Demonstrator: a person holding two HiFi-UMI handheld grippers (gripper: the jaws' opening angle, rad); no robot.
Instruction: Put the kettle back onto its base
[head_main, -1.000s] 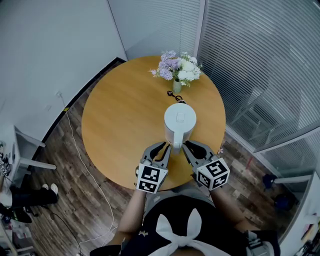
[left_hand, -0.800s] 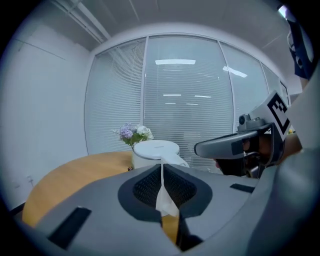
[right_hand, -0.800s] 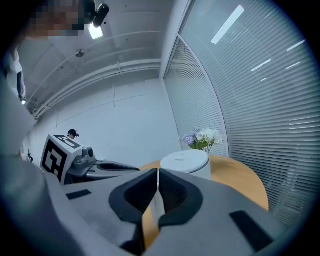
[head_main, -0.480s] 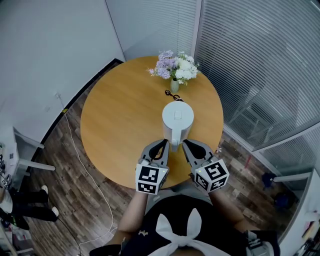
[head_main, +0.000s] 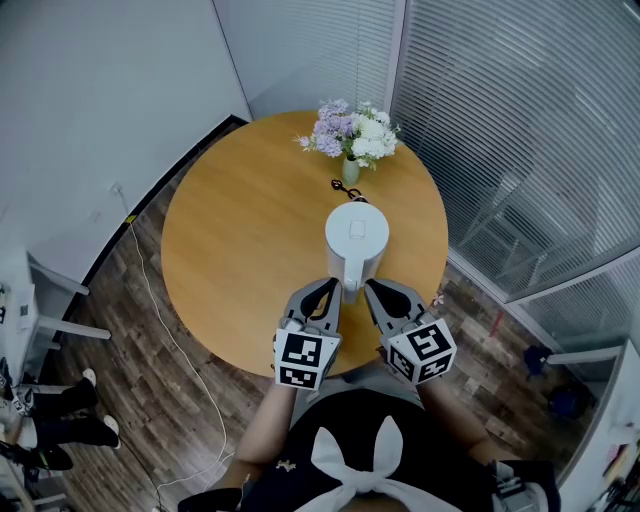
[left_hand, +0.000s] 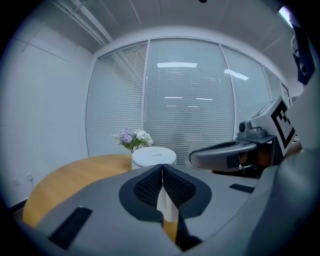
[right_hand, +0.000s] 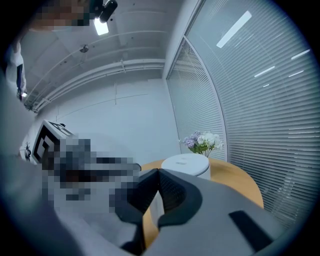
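The round wooden counter (head_main: 230, 250) fills the middle of the head view, with floorboards around it and slatted blinds to the upper right. The white kettle (head_main: 357, 240) stands upright on it, right of centre and towards the lower edge. Its lid faces the camera and its handle (head_main: 350, 291) points down the frame. From above I cannot tell whether a base sits under it, so the task may be done or not yet begun. A vase of flowers (head_main: 350, 135) stands at the upper edge of the counter, well apart from the kettle

The left tongs (left_hand: 162, 167) and the right tongs (right_hand: 158, 172) lie just below the kettle, one on each side of the handle. Both are clenched, with the pads meeting at their tips. Nothing is pinched between them, and only the white kettle shows through the gap behind the pads. A small black cord (head_main: 347, 188) lies between the vase and the kettle

The risks, as I judge them:
- Clenched tips this close to the handle could nudge the kettle and slide it up towards the cord and vase
- Any grip needs the tongs reopened first, and narrow pads on a smooth handle may let the kettle swing or tilt and spill
- With the base unseen, the kettle could be set down off centre and rock
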